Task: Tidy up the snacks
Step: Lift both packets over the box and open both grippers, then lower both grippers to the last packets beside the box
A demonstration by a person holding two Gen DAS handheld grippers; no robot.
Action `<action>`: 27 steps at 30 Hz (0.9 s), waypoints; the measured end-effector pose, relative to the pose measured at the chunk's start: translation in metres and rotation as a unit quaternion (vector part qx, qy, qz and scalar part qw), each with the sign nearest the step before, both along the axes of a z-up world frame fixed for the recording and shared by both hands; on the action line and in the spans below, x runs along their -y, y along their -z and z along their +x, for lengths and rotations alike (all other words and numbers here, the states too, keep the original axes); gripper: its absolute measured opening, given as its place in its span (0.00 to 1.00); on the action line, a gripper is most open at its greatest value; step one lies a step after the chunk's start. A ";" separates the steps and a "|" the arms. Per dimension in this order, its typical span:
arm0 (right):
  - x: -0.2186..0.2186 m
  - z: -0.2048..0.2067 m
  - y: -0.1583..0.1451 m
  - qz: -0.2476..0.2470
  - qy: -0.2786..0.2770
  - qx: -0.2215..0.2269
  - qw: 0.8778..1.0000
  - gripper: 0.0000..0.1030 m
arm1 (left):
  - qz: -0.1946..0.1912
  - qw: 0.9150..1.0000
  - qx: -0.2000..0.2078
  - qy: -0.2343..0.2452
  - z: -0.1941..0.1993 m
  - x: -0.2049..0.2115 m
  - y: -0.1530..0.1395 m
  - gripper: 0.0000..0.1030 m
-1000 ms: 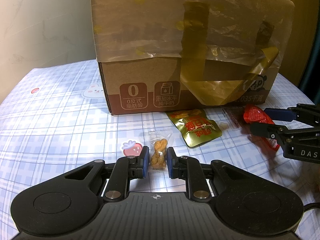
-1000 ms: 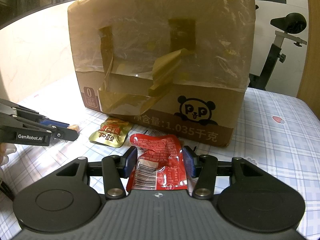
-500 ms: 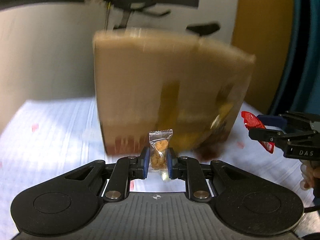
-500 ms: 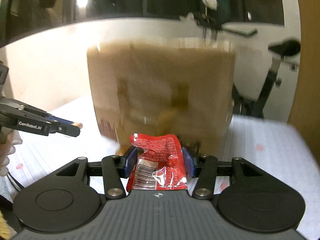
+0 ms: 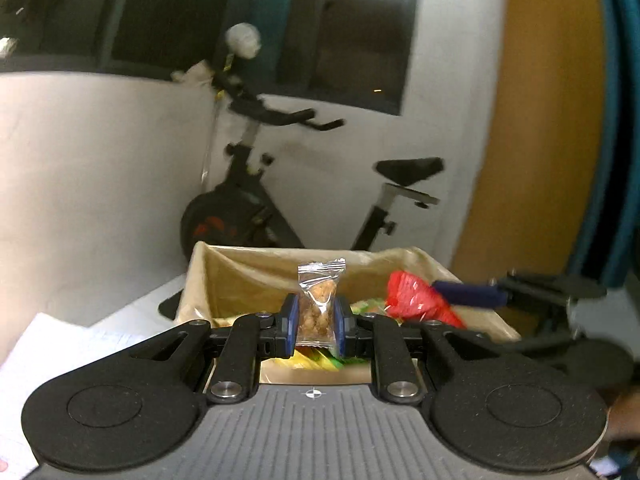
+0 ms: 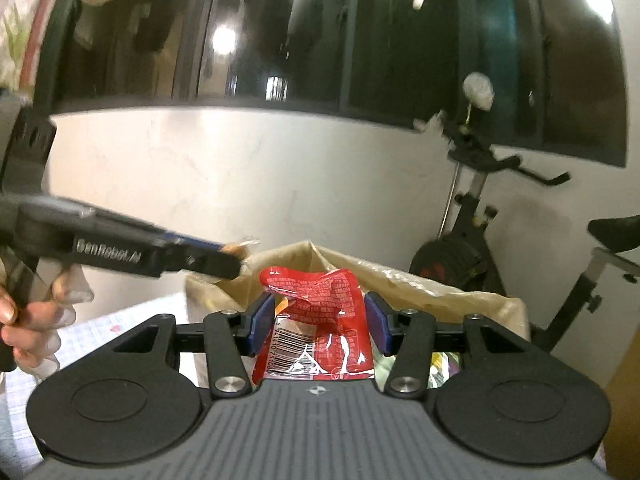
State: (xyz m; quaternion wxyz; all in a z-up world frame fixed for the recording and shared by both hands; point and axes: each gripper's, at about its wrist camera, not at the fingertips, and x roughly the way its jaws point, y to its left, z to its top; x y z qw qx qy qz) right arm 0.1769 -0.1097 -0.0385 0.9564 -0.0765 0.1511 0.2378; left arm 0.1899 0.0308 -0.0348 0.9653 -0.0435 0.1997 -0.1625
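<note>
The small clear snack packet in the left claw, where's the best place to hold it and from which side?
Grip the clear snack packet across its filled lower half, coming in from the two side edges, as the left claw does now. The snack bulk there gives the pads something firm; the flat crimped top seal stands upright and free above, over the open box.

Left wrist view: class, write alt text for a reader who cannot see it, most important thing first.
The left tool grips a small clear packet of brown snack pieces above an open cardboard box lined with plastic. To the right, the right tool holds a crumpled red foil packet over the same box. A black exercise bike stands behind.
</note>
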 end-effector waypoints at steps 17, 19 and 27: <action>0.016 -0.008 0.012 0.015 0.027 -0.010 0.999 0.71 | 0.020 0.999 -0.016 -0.019 0.000 0.000 0.005 0.57; 0.028 -0.028 0.012 0.018 0.027 -0.001 0.999 0.71 | 0.033 0.999 -0.006 -0.011 -0.013 -0.003 0.006 0.57; 0.067 -0.084 0.027 0.056 0.065 -0.015 0.996 0.70 | 0.030 0.999 -0.019 0.003 -0.051 -0.017 0.017 0.57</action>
